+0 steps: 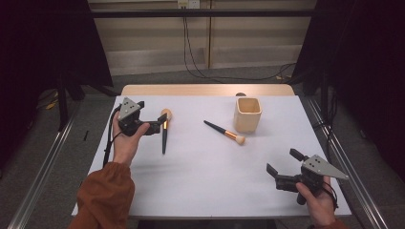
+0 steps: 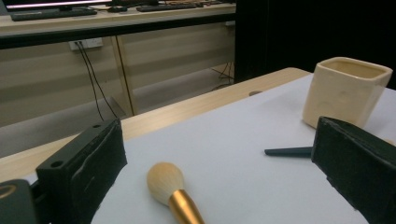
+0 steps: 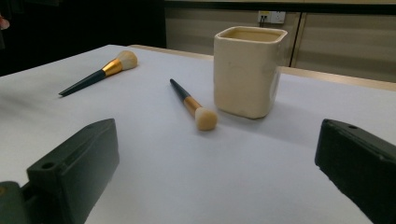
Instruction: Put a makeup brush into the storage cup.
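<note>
We hold the left gripper (image 1: 162, 120) low at the table's left, jaws wide and empty, straddling the large brush (image 1: 165, 130), which lies flat, bristles far, handle toward us; right gripper (image 1: 282, 167) open, empty.

Left gripper (image 1: 161, 121): matt black body, grey three-cornered plate on top with small dark holes, black cable trailing from the rear. Jaws: two black blocks, flat padded inner faces, a round screw hole in each outer block. Right gripper (image 1: 282, 166): same black build, same grey plate. Left sleeve (image 1: 104, 194): rust-orange, loose, gathered at the cuff.
</note>
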